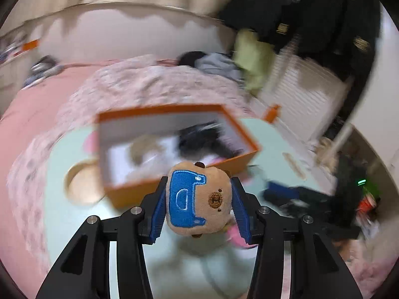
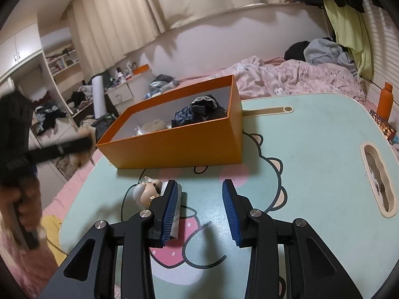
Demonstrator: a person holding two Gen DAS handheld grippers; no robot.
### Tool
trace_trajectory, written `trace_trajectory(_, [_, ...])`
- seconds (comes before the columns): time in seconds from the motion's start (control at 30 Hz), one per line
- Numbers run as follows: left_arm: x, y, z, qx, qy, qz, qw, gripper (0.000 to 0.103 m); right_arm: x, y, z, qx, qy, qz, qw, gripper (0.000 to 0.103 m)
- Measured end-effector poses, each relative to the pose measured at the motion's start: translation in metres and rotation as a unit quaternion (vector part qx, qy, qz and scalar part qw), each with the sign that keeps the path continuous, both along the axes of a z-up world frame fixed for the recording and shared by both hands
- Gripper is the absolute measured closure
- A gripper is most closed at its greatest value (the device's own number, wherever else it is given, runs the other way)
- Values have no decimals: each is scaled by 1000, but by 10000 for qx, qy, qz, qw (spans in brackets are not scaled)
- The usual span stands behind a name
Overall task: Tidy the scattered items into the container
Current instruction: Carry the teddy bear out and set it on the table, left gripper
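left gripper (image 1: pixel 198 203): jaws clenched on a plush bear head (image 1: pixel 198 199) with a blue patch, one blue pad on each side, held just before the near wall of the orange box (image 1: pixel 119 195). right gripper (image 2: pixel 200 209): jaws released, nothing between the pads, low over the mint table (image 2: pixel 311 149); a small doll figure (image 2: pixel 148 190) and a pale wrapped item (image 2: pixel 178 214) lie at its left pad. to do the step well, carry the plush clear over the orange rim before letting go, toward the open white floor, away from the dark cloth (image 2: pixel 199 112) already inside. around: a rumpled pink bed (image 2: pixel 286 77), an orange bottle (image 2: pixel 385 99). the near wall is the only obstacle.
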State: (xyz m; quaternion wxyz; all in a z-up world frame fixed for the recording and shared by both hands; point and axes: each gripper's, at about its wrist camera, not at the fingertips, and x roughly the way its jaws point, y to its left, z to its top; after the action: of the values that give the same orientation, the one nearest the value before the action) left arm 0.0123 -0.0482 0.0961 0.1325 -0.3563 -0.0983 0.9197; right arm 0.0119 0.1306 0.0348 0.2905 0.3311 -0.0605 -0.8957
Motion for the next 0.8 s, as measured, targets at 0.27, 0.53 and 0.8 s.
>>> trace_trajectory(0.27, [-7, -8, -51, 51, -470, 408, 9980, 54, -1, 0, -2, 22, -43, -8, 10000, 67])
trace_trajectory(0.53, [-9, 27, -68, 26, -416, 115, 9991, 43, -5, 0, -5, 1, -109, -8, 9999, 62])
trace_trajectory(0.8, [6, 13, -65, 488, -80, 208, 9986, 36, -3, 3, -4, -40, -79, -35, 10000, 61])
